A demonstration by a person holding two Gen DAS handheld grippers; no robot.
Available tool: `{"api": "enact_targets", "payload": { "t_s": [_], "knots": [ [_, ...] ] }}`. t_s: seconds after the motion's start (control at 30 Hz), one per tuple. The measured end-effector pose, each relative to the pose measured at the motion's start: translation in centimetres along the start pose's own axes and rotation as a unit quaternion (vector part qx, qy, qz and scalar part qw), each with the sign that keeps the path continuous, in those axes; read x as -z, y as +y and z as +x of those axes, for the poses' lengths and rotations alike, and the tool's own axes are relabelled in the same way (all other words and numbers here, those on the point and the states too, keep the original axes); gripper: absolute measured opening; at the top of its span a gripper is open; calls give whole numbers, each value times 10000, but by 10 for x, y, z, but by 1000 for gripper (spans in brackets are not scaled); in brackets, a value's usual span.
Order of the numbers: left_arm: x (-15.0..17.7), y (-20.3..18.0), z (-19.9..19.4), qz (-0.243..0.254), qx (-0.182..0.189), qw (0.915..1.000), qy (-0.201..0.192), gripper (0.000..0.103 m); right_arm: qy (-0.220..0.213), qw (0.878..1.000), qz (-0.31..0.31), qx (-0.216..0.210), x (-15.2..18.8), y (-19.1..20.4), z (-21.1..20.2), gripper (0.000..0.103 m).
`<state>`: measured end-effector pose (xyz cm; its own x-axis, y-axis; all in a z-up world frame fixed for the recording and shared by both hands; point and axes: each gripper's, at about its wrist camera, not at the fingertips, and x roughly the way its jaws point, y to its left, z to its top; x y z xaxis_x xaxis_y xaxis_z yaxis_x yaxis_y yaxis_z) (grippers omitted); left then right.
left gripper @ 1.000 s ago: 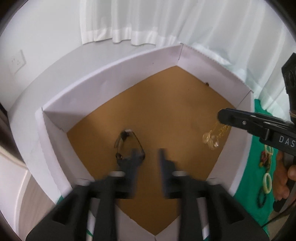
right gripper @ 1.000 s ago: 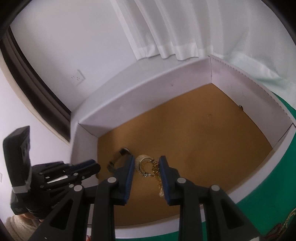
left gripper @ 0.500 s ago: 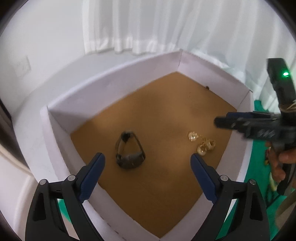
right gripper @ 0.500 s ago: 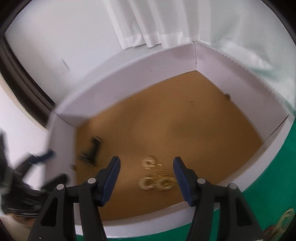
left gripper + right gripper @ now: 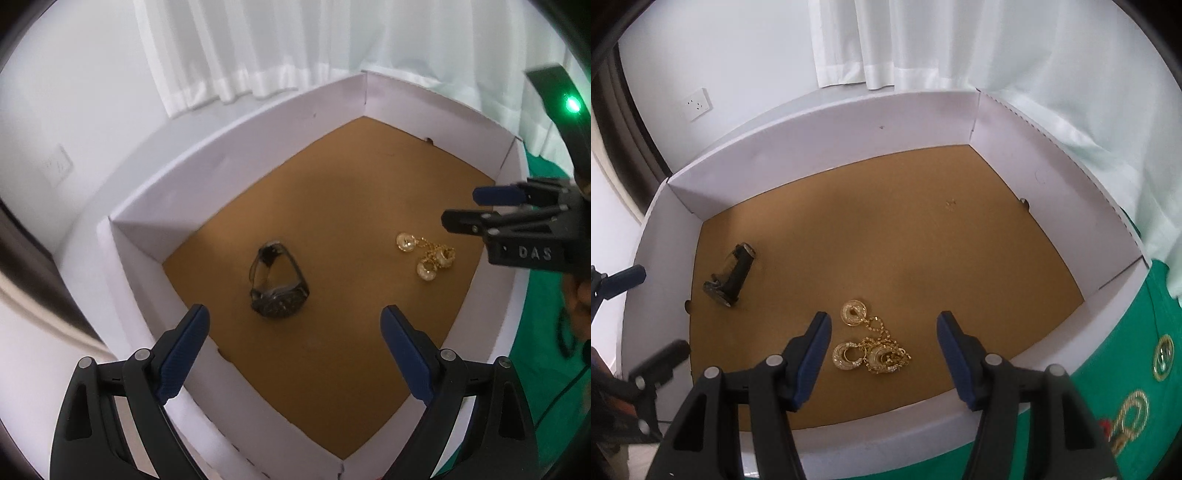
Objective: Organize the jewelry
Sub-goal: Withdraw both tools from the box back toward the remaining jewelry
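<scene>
Both hand-held grippers, left [image 5: 291,326] and right [image 5: 882,334], wide, empty | watch [image 5: 277,280], gold chain [image 5: 871,347] lie in box [image 5: 820,147] | next: fetch more jewelry

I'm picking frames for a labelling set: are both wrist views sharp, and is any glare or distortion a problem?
Left wrist view: sharp on the black wristwatch and gold chain jewelry; fisheye bends the white cardboard box walls; a green LED glares at top right. Right wrist view: sharp centrally, soft even light, faint shadows; left edge blurred.
</scene>
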<state>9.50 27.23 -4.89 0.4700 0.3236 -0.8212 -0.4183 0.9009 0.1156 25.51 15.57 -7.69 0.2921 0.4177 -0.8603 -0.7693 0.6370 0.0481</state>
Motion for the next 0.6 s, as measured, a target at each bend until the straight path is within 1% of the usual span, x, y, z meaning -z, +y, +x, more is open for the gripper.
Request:
{"api": "enact_targets", "payload": {
  "t_s": [0.1, 0.2, 0.27, 0.3, 0.37, 0.4, 0.43, 0.47, 0.53, 0.6],
  "knots": [
    [6, 0, -4, -128, 163, 9997, 150, 94, -109, 9999, -70, 5, 18, 1, -12, 60],
    [10, -9, -6, -81, 414, 9984, 369, 94, -131, 9999, -90, 50, 28, 2, -17, 60],
    [12, -13, -10, -25, 405, 9986, 337, 94, -181, 9998, -78, 70, 31, 2, -19, 60],
    [13, -13, -16, -39, 386, 9989, 249, 94, -250, 9997, -54, 65, 33, 2, -22, 60],
    [14, -8, -24, -161, 497, 9986, 40, 94, -520, 9985, 143, 27, 39, -3, -37, 60],
    [15, -5, -29, -241, 494, 9985, -69, 95, -631, 9976, 267, -9, 42, -7, -47, 60],
    [16, -2, -36, -325, 410, 9984, -216, 95, -779, 9962, 384, -16, 47, -10, -60, 61],
    [18, 0, -44, -374, 309, 9982, -362, 96, -898, 9950, 434, 15, 52, -12, -72, 65],
    [20, 2, -62, -417, 191, 9969, -643, 98, -1171, 9916, 504, 194, 66, -19, -98, 81],
    [23, 0, -81, -390, 134, 9950, -914, 100, -1349, 9887, 559, 352, 83, -26, -120, 84]
  ]
}}
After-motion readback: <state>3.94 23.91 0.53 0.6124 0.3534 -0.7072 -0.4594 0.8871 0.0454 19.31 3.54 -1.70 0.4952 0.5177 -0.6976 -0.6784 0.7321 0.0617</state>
